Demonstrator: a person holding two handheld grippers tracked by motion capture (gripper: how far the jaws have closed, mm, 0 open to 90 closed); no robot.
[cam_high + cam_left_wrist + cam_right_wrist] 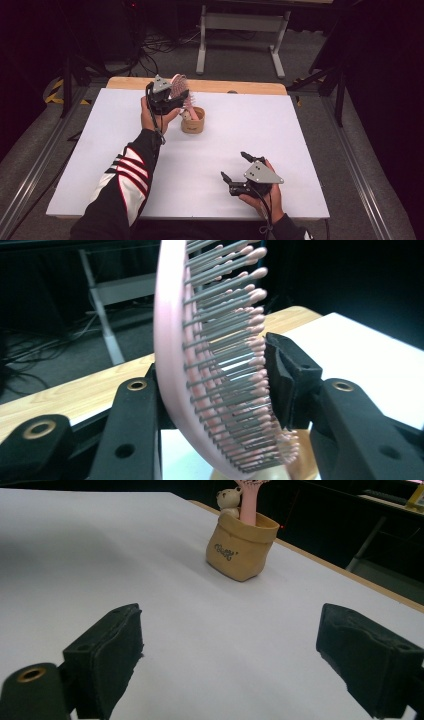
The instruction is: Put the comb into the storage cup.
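A person is putting a pink hairbrush into a small tan holder that is standing on the white table, near the middle of its far edge. The brush handle is already sitting down inside the holder, next to a little toy bear, and the bristly head is sticking up above it. The left gripper is reaching around that head. In the left gripper view, one black jaw is behind the pink back of the brush and the other pad is right at the bristle tips, so it is gripping the brush very loosely, if at all, and is probably starting to let it go. The right gripper is resting close to the near edge of the table, toward its right corner, with its jaws wide apart and nothing in them. The job looks almost done: the brush is in. What is left is for the left gripper to let go fully and pull away without tipping the holder.
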